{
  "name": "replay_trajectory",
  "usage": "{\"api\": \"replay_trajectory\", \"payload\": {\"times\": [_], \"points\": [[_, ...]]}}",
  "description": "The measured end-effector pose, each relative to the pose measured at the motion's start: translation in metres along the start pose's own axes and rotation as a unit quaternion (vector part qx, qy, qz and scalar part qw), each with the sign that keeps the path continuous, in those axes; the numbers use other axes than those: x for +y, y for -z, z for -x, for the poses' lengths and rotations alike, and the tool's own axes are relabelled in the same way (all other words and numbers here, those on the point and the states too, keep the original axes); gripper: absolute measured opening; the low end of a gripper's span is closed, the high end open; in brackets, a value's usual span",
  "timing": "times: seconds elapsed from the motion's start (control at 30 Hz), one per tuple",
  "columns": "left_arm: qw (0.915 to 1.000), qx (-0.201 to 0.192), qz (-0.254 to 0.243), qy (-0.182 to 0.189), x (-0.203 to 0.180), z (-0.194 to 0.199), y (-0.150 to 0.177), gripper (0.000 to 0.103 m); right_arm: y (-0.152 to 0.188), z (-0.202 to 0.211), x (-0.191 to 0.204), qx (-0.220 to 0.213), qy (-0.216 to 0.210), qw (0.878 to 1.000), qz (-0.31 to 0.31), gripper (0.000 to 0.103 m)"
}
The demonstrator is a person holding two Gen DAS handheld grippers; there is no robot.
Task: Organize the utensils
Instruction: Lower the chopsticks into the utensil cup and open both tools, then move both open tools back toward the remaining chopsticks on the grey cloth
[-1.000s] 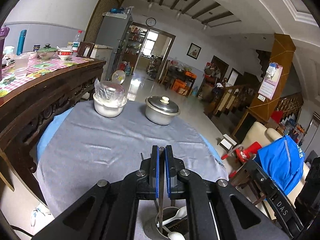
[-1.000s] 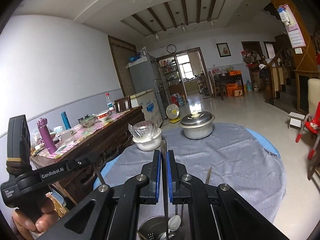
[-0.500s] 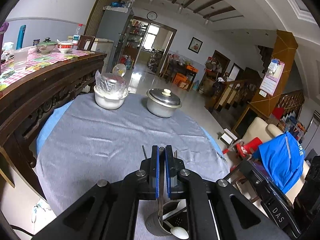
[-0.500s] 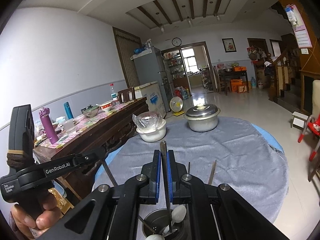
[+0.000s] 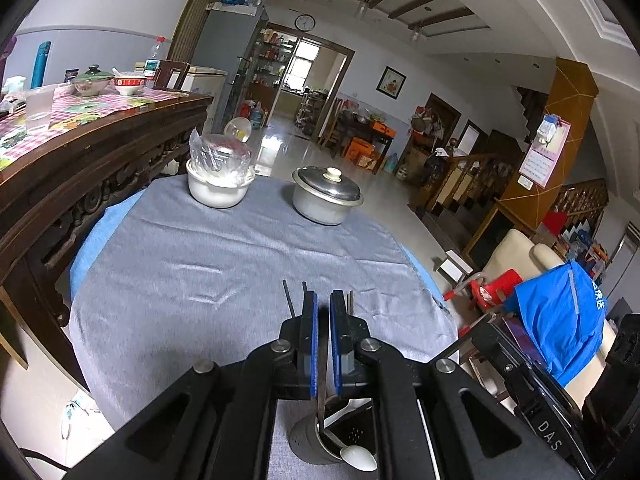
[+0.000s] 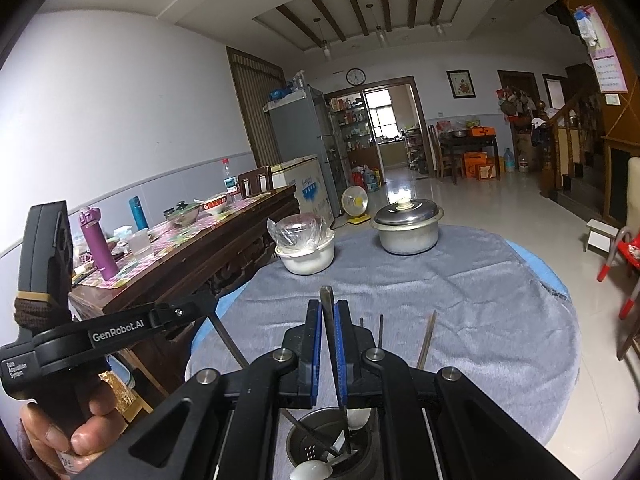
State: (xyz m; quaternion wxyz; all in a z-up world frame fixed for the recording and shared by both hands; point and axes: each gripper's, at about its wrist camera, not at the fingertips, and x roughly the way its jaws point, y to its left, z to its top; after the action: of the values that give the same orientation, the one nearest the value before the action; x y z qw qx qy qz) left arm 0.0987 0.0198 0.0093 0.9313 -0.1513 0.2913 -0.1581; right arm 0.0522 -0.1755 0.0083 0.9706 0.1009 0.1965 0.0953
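A grey perforated metal utensil holder (image 5: 316, 442) stands on the grey cloth close below both grippers; it also shows in the right wrist view (image 6: 320, 446). White spoons (image 5: 358, 456) and metal utensils sit in it. My left gripper (image 5: 324, 322) is shut on a thin metal utensil handle (image 5: 322, 394) that reaches down into the holder. My right gripper (image 6: 329, 320) is shut on a dark metal utensil handle (image 6: 327, 308) whose lower end is inside the holder. Dark chopsticks (image 6: 426, 338) stick up behind the grippers.
A round table with a grey cloth (image 5: 200, 264) carries a white bowl covered in plastic (image 5: 218, 178) and a lidded metal pot (image 5: 326, 194) at the far side. A dark wooden sideboard (image 5: 80, 160) stands to the left. The left handle and hand (image 6: 60, 340) are near the right gripper.
Both grippers have risen and drawn back a little over the holder, so more of the holder and its spoons shows below them. Each stays shut on its utensil.
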Motion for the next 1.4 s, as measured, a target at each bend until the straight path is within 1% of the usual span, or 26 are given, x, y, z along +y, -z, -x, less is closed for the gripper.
{"api": "replay_trajectory", "payload": {"times": [0.1,0.17,0.23,0.3,0.4,0.53,0.63,0.83,1.0,1.1,1.13,1.2,1.23,1.27,1.4], "points": [[1.0,0.001,0.0,0.004,0.0,0.0,0.0,0.006,0.0,-0.001,0.0,0.001,-0.002,1.0,-0.003,0.008],[1.0,0.0,0.001,0.002,0.001,0.0,-0.001,0.009,-0.001,-0.001,-0.002,0.001,-0.003,1.0,-0.007,0.008],[1.0,-0.003,0.002,0.002,0.002,0.002,-0.001,0.018,-0.002,0.002,-0.004,-0.005,-0.004,1.0,-0.015,0.008],[1.0,-0.009,0.003,-0.002,0.003,0.004,-0.002,0.022,-0.004,0.006,-0.008,-0.017,-0.006,1.0,-0.025,0.008],[0.9999,-0.013,0.004,-0.005,0.005,0.006,-0.003,0.024,-0.007,0.01,-0.012,-0.027,-0.003,0.999,-0.036,0.008],[0.9999,-0.012,0.007,-0.008,0.007,0.006,-0.004,0.029,-0.008,0.011,-0.02,-0.028,0.001,0.998,-0.054,0.008],[0.9998,-0.014,0.008,-0.009,0.008,0.006,-0.004,0.031,-0.008,0.013,-0.026,-0.031,-0.001,0.997,-0.067,0.008],[0.9996,-0.019,0.012,-0.016,0.012,0.008,-0.006,0.035,-0.012,0.02,-0.036,-0.048,0.013,0.995,-0.085,0.008],[0.9993,-0.023,0.018,-0.021,0.017,0.009,-0.007,0.037,-0.013,0.02,-0.049,-0.045,0.02,0.993,-0.107,0.008],[0.9991,-0.025,0.024,-0.025,0.02,0.01,-0.008,0.041,-0.013,0.019,-0.058,-0.041,0.026,0.992,-0.119,0.008],[0.999,-0.026,0.026,-0.027,0.021,0.01,-0.008,0.042,-0.014,0.018,-0.06,-0.039,0.026,0.991,-0.123,0.009],[0.9988,-0.028,0.029,-0.03,0.024,0.01,-0.009,0.044,-0.013,0.016,-0.065,-0.034,0.026,0.99,-0.131,0.018],[0.9986,-0.028,0.031,-0.03,0.026,0.01,-0.009,0.045,-0.012,0.016,-0.068,-0.033,0.027,0.99,-0.136,0.028],[0.9986,-0.029,0.033,-0.031,0.027,0.01,-0.01,0.046,-0.011,0.016,-0.071,-0.033,0.027,0.989,-0.14,0.035],[0.998,-0.03,0.041,-0.037,0.034,0.009,-0.011,0.047,-0.009,0.015,-0.077,-0.036,0.037,0.988,-0.143,0.036]]}}
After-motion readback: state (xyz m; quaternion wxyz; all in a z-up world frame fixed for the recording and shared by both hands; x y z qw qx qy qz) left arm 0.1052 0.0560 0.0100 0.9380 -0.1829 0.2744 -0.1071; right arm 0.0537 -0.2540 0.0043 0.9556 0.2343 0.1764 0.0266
